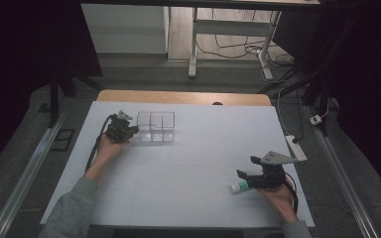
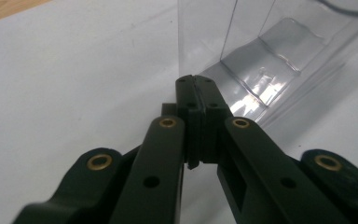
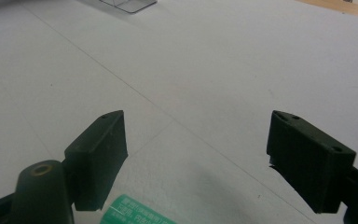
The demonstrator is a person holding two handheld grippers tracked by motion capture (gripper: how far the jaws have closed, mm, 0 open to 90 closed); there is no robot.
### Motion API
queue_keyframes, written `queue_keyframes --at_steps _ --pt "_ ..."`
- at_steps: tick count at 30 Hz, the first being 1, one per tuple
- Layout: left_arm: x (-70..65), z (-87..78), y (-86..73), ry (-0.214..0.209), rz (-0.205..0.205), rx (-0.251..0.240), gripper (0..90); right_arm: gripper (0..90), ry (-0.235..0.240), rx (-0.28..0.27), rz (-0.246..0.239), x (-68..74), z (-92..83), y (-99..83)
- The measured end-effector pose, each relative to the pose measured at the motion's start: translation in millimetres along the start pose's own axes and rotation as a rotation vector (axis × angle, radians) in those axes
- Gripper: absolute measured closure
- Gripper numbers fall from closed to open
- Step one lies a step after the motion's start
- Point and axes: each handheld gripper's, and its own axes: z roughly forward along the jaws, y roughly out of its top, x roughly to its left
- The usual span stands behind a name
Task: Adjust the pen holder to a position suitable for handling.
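Left gripper [image 1: 132, 131] clenched, jaws pressed together at the left wall of the clear box [image 1: 155, 127], near the table's [image 1: 188, 148] far-left corner. Right gripper [image 1: 244, 167] released, jaws wide apart, near the right edge toward the front. Tube [image 1: 238, 187] lying just beside its near jaw, white with green label.

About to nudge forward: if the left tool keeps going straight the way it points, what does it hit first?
Most likely the clear divided organizer: the shut left tool points at its near wall, seemingly close, though depth is unclear.
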Motion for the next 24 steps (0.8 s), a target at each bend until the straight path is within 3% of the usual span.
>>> queue_keyframes --at_steps 24 --pt "-20.7 10.4 15.5 -0.043 0.045 -0.013 88.6 20.5 0.002 0.002 0.003 0.3 1.1 -0.3"
